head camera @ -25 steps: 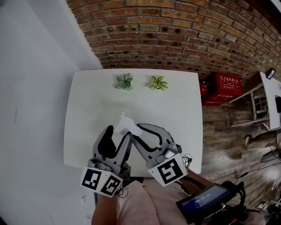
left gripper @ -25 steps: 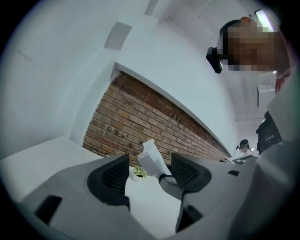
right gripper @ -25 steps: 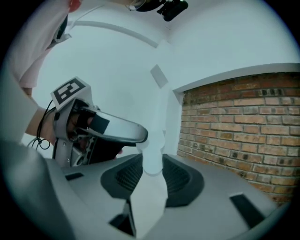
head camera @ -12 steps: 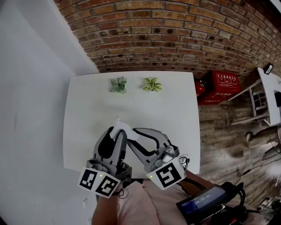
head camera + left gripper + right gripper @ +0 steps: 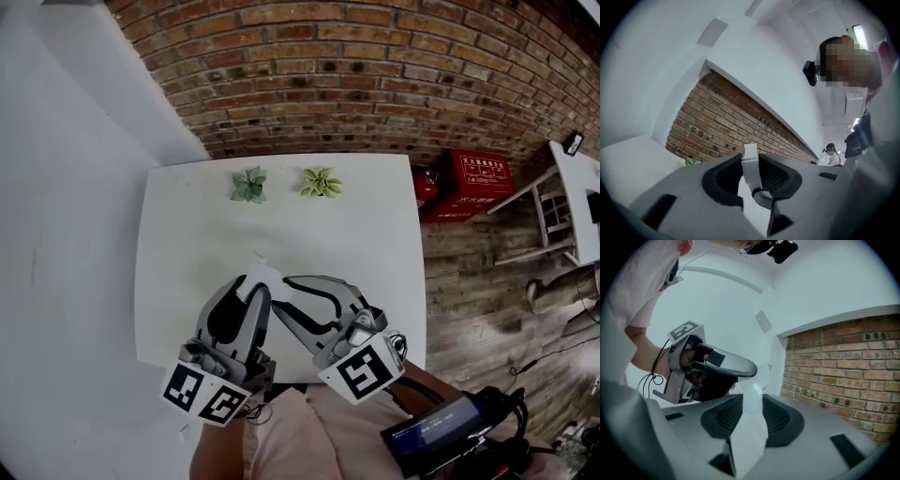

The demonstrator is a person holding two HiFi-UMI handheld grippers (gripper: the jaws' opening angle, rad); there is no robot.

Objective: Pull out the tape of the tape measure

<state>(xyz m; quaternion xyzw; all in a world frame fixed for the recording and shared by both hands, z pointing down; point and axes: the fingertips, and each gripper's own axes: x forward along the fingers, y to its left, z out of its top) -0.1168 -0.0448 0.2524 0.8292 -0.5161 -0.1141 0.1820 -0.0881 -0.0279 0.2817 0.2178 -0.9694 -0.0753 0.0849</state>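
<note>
R gripper (image 5: 752,409) clamps white tape measure (image 5: 266,277) mid-air over near side of table (image 5: 187,234). L gripper (image 5: 751,169) jaws just closed further, pinching tape tip (image 5: 750,157). Prob light, slick case w/ thin springy tape. Hold tip firm.

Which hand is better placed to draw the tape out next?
Left. The left gripper has just been closing its jaws onto the tape end; the right gripper clamps the tape measure body as anchor.

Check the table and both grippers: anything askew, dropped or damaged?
Nothing stands out. The right gripper clamps the white tape measure; the left gripper, whose jaws have just been closing, pinches the tape end between them. The green plant and yellow-green plant stand upright.
</note>
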